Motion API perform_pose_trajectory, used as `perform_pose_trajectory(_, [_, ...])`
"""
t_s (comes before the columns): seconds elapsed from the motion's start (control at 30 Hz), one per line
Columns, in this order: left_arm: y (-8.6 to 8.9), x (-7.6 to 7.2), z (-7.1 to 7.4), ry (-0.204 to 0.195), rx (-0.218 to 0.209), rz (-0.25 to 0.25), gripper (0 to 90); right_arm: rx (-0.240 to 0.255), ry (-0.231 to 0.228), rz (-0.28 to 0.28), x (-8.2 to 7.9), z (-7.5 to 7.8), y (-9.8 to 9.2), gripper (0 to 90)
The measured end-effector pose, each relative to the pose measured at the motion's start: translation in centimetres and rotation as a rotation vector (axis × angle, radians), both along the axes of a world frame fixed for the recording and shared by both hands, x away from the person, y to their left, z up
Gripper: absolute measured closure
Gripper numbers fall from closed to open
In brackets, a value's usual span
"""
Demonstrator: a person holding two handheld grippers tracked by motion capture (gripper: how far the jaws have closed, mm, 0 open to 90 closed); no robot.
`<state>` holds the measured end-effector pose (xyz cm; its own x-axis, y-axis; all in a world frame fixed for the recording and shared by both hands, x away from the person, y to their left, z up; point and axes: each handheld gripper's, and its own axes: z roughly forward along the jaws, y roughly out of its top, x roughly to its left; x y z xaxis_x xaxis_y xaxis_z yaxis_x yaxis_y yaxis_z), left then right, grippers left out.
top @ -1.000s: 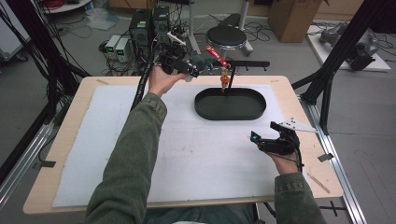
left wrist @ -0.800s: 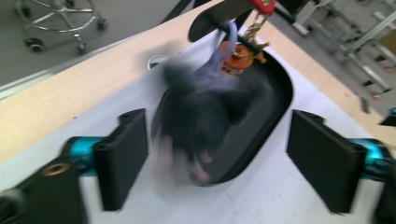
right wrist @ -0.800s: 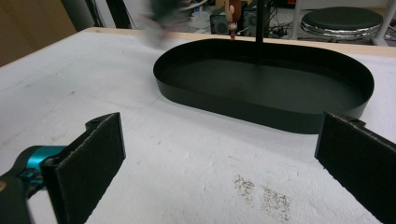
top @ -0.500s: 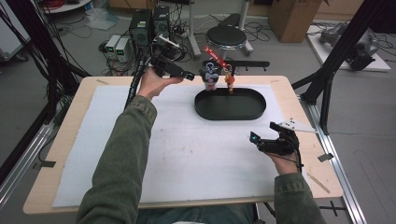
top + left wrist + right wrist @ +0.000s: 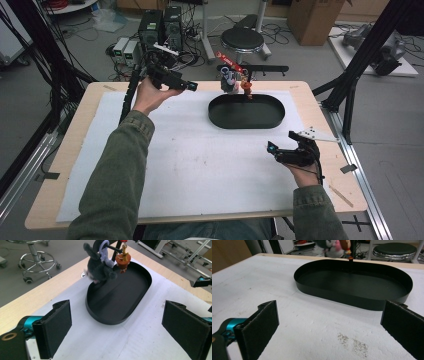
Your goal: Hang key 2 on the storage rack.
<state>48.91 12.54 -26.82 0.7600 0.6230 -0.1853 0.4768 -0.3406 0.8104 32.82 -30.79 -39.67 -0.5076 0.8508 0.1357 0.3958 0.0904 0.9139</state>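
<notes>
The surface (image 5: 75, 165), a pale wooden board, is covered by a white sheet (image 5: 200, 165). Ahead of the left hand-held gripper (image 5: 192, 87), whose jaws have just been opening and stand apart with nothing between them, a black oval tray (image 5: 140, 277) with a low wall is seen. A grey plush toy (image 5: 98, 268) and an orange charm (image 5: 123, 260) hang at its far rim. The right hand-held gripper (image 5: 270, 148), jaws likewise apart and empty, is held near the tray's near side. No writing can be read.
</notes>
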Motion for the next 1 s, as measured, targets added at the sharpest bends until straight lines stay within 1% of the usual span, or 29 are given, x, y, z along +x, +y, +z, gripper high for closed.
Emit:
perform_pose_trajectory(0.07, [0.6, -0.4, -0.1, -0.008, -0.006, -0.004, 9.4, -0.002, 0.001, 0.0, 0.0, 0.0, 0.0, 0.8])
perform_pose_trajectory(0.13, [1.1, -0.8, -0.2, -0.014, -0.013, 0.001, 9.4, -0.002, 0.002, -0.001, 0.0, 0.0, 0.1, 0.8])
perform_pose_trajectory(0.23, [1.9, -1.4, -0.3, -0.028, -0.013, 0.011, 9.4, -0.005, 0.001, -0.002, 0.1, 0.0, 0.1, 0.8])
perform_pose_trajectory(0.33, [2.4, -2.1, -0.5, -0.03, 0.003, 0.018, 9.4, -0.005, 0.002, 0.0, 0.1, -0.1, 0.1, 0.8])
perform_pose_trajectory(0.4, [2.7, -2.6, -0.7, -0.04, 0.019, 0.025, 9.4, -0.005, 0.002, -0.001, 0.1, -0.1, 0.1, 0.8])
perform_pose_trajectory(0.5, [3.2, -3.3, -0.9, -0.05, 0.027, 0.031, 9.4, -0.005, -0.001, -0.001, 0.0, 0.0, 0.1, 0.8])
perform_pose_trajectory(0.7, [4.6, -4.6, -1.5, -0.065, 0.037, 0.051, 9.4, -0.003, 0.002, -0.004, 0.0, 0.0, 0.1, 0.8])
perform_pose_trajectory(0.77, [5.0, -5.0, -1.7, -0.072, 0.034, 0.059, 9.5, -0.002, 0.002, -0.005, 0.0, 0.0, 0.1, 0.8])
perform_pose_trajectory(0.83, [5.5, -5.3, -1.8, -0.071, 0.024, 0.062, 9.5, -0.003, -0.001, -0.006, 0.0, 0.0, 0.0, 0.8])
perform_pose_trajectory(0.9, [5.8, -5.5, -2.1, -0.06, 0.04, 0.062, 9.5, -0.004, -0.001, -0.004, 0.0, 0.0, 0.1, 0.8])
perform_pose_trajectory(0.93, [5.9, -5.6, -2.3, -0.064, 0.048, 0.063, 9.5, -0.006, -0.005, -0.003, 0.0, -0.1, 0.1, 0.8])
perform_pose_trajectory(1.0, [6.1, -6.0, -2.6, -0.069, 0.046, 0.066, 9.6, -0.006, -0.001, -0.004, 0.0, -0.1, 0.1, 0.8])
